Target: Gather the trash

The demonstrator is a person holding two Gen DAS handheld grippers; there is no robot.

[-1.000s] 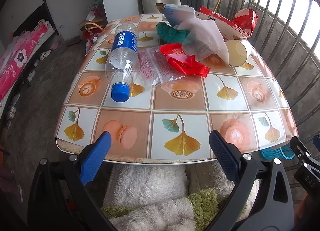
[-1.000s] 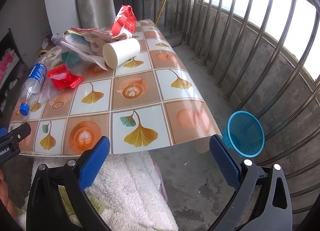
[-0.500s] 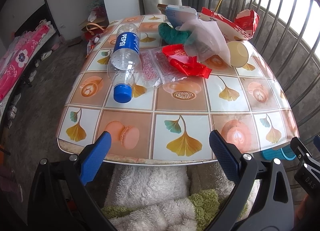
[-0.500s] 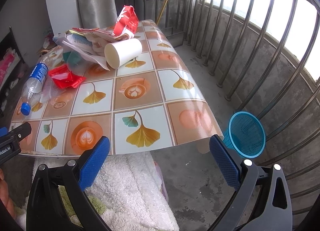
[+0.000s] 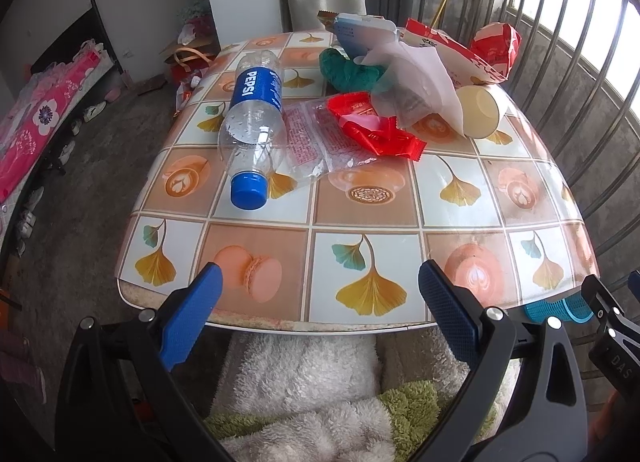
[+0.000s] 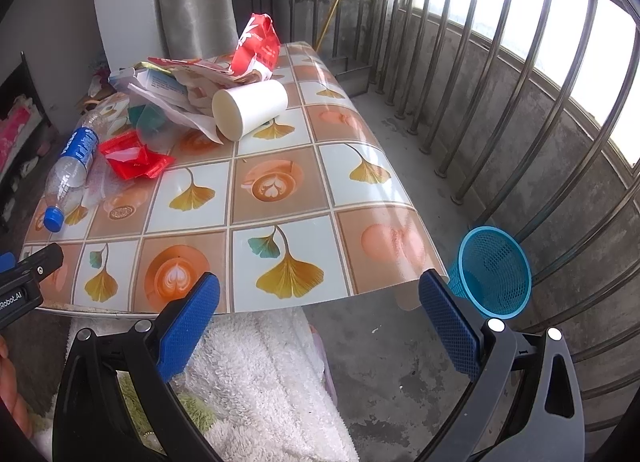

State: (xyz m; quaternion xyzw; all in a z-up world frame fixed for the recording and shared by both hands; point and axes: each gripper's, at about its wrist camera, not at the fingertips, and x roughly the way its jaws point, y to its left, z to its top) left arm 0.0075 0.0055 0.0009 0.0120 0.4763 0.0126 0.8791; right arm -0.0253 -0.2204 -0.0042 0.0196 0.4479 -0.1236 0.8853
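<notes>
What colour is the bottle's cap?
Blue. The cap on the Pepsi bottle shows best in the left wrist view.

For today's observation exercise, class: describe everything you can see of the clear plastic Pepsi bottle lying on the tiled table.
The clear plastic Pepsi bottle lies on its side on the table, its blue screw cap on and pointing towards the near edge. A blue label with white lettering wraps its upper body. It looks empty, with droplets inside, and dented near the shoulder. Its right side touches or overlaps a clear printed wrapper. Neither gripper touches it.
</notes>
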